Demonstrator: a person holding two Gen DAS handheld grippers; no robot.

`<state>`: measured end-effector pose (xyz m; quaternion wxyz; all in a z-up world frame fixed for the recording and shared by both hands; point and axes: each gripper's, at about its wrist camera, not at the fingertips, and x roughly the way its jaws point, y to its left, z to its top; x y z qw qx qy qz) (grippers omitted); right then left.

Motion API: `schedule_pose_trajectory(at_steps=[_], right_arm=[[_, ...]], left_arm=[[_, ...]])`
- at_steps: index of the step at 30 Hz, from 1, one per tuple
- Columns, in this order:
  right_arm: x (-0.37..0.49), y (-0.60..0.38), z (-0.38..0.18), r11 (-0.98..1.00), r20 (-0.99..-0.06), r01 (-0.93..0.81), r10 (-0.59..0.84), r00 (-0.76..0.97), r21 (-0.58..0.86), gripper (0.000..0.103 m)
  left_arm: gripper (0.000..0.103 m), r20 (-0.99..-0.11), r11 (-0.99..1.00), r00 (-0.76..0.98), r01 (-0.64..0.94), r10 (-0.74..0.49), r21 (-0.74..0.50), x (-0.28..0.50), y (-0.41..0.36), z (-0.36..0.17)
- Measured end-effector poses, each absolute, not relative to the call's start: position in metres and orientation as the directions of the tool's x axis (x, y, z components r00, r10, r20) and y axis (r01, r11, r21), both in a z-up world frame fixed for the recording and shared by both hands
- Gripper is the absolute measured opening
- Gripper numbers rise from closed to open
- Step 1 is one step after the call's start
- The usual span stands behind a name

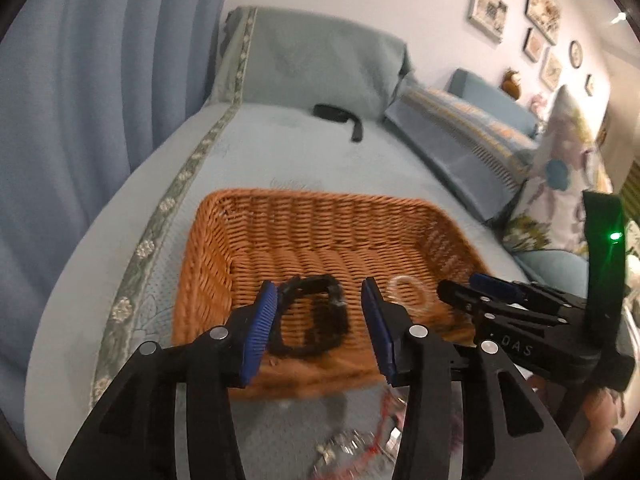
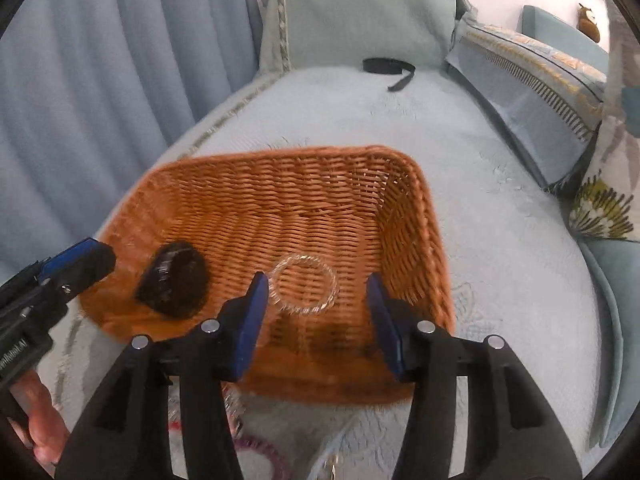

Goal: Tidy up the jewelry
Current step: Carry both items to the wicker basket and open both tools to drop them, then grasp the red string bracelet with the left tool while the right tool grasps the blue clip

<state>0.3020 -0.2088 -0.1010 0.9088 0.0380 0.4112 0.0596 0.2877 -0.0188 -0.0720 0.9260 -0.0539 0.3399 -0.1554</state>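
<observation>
Both grippers are poised over the near edge of the wicker basket (image 2: 400,208), which sits on the pale blue sofa cover (image 2: 500,240). The left gripper (image 1: 320,320) has its blue pads parted and nothing pressed between them; beyond them, on the basket floor, lies a black bracelet (image 1: 312,320), dark and fuzzy-looking, its loop flattened into a rough rectangle. The right gripper (image 2: 316,320) is parted too, empty, and the clear twisted bangle (image 2: 303,285) rests on the weave just ahead of its fingers.

So two pieces are in the basket, left and right of each other, close but apart. More jewelry waits outside on the cover in front of the basket: something reddish and beaded with a silvery tangle (image 1: 352,448) in the left wrist view, a purple beaded loop (image 2: 264,452) in the right, all blurred.

How will these handle? The clear bangle looks rigid, light and glossy, likely slippery, so pinch across the band rather than around the whole ring, and gently, in case it is brittle. The black one looks soft and floppy; grab one side and expect it to dangle. The chain-like pieces look limp, best pinched at a bunched spot
</observation>
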Motion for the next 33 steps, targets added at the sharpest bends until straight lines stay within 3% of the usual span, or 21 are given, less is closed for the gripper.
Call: schedule_pose_trajectory(at_steps=[11, 23, 25, 33], right_arm=[[0.188, -0.219, -0.053, 0.984, -0.602, -0.112, 0.172, 0.78, 0.137, 0.048], [0.14, -0.222, -0.099, 0.984, -0.617, -0.071, 0.157, 0.771, 0.162, 0.045], [0.142, -0.223, -0.113, 0.986, -0.633, -0.065, 0.151, 0.759, 0.157, 0.037], [0.16, -0.222, -0.149, 0.985, -0.696, -0.051, 0.152, 0.702, 0.164, 0.034]], left_arm=[[0.044, -0.503, 0.918, 0.769, 0.308, -0.394, -0.25, 0.173, 0.005, -0.028], [0.042, -0.592, 0.907, 0.713, 0.152, -0.375, -0.392, 0.13, 0.043, -0.099], [0.036, -0.621, 0.919, 0.698, 0.142, -0.356, -0.367, 0.131, 0.046, -0.111], [0.036, -0.715, 0.932, 0.603, 0.168, -0.354, -0.32, 0.147, 0.04, -0.15]])
